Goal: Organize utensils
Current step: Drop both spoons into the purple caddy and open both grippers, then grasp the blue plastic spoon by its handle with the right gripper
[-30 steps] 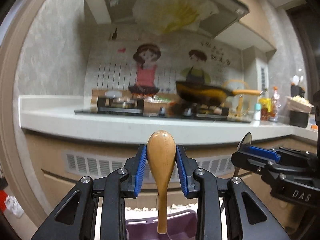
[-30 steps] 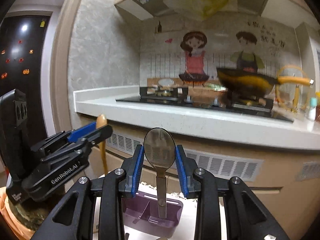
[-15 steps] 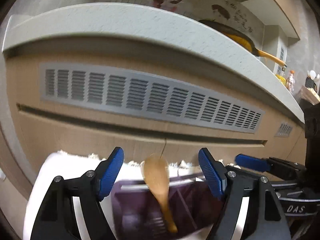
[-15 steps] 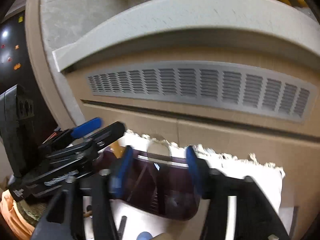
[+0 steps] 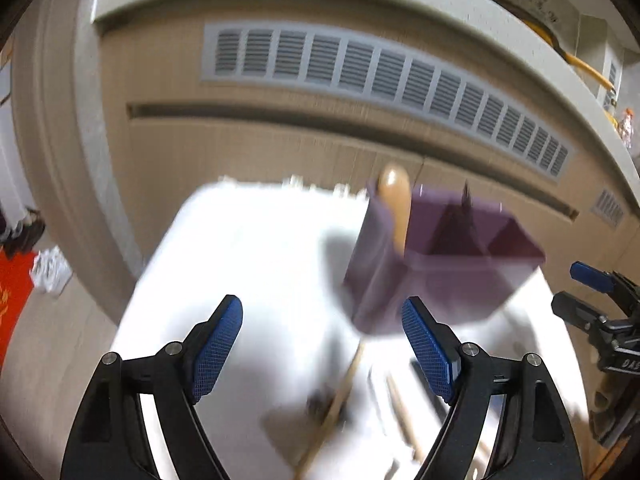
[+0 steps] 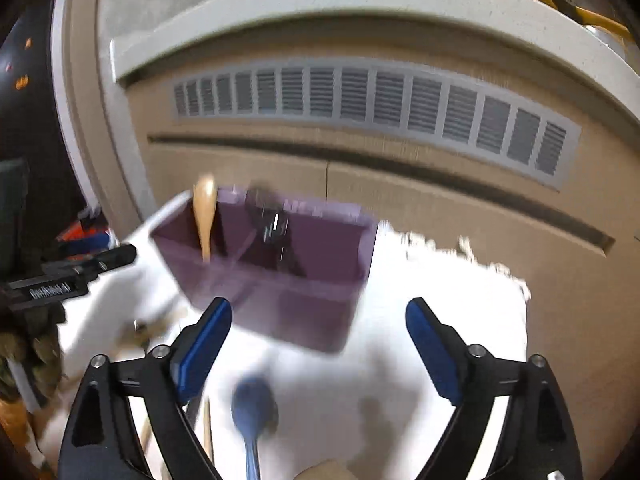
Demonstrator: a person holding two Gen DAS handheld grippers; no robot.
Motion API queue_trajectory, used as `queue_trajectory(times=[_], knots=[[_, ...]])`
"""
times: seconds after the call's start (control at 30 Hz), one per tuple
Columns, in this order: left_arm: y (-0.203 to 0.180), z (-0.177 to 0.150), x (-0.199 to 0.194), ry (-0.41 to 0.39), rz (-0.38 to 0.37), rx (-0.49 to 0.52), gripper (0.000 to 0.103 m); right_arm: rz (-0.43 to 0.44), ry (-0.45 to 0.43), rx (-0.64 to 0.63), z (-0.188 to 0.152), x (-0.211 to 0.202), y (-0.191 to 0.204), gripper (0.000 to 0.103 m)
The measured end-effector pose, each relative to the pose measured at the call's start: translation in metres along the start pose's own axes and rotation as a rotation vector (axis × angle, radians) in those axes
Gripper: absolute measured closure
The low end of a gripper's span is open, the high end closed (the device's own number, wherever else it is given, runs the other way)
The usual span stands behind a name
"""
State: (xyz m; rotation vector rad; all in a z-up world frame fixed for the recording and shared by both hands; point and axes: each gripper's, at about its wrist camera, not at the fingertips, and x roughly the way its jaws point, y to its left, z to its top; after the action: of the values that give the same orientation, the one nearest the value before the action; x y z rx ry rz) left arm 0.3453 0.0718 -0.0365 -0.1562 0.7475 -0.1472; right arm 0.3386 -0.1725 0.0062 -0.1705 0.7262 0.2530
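White lettering on the left gripper [image 5: 322, 348], seen from the right, blurs past reading. Both it and the right gripper [image 6: 319, 346] are spread wide, holding nothing. Ahead stands the purple holder [image 6: 280, 280], wooden spoon [image 6: 205, 216] and metal spoon [image 6: 272, 220] inside.

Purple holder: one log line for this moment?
left tongs open | right tongs open | wooden spoon, metal spoon in purple holder

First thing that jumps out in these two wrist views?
The purple organizer at the far end of the white table, with a wooden spoon standing in its left compartment and a dark metal utensil in the next. Both grippers, left and right, are open and empty; a blue spoon lies near the right one.
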Motion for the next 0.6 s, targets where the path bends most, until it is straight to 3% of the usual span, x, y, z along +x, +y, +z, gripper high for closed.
queue_trajectory(times=[0.17, 0.3, 0.4, 0.53, 0.6], knots=[[-0.008, -0.034, -0.011, 0.061, 0.044, 0.107, 0.018, -0.035, 0.064, -0.082, -0.032, 0.008, 0.021, 0.007], [-0.015, -0.059, -0.023, 0.068, 0.07, 0.198, 0.016, 0.01, 0.137, -0.08, -0.05, 0.024, 0.03, 0.007], [-0.012, -0.072, -0.028, 0.097, 0.033, 0.184, 0.016, 0.065, 0.194, -0.042, -0.054, 0.037, 0.032, 0.007], [-0.007, -0.078, -0.028, 0.128, 0.023, 0.157, 0.015, 0.07, 0.218, -0.049, -0.056, 0.047, 0.041, 0.008], [-0.006, -0.079, -0.028, 0.146, 0.019, 0.148, 0.015, 0.075, 0.218, -0.058, -0.057, 0.048, 0.047, 0.016]])
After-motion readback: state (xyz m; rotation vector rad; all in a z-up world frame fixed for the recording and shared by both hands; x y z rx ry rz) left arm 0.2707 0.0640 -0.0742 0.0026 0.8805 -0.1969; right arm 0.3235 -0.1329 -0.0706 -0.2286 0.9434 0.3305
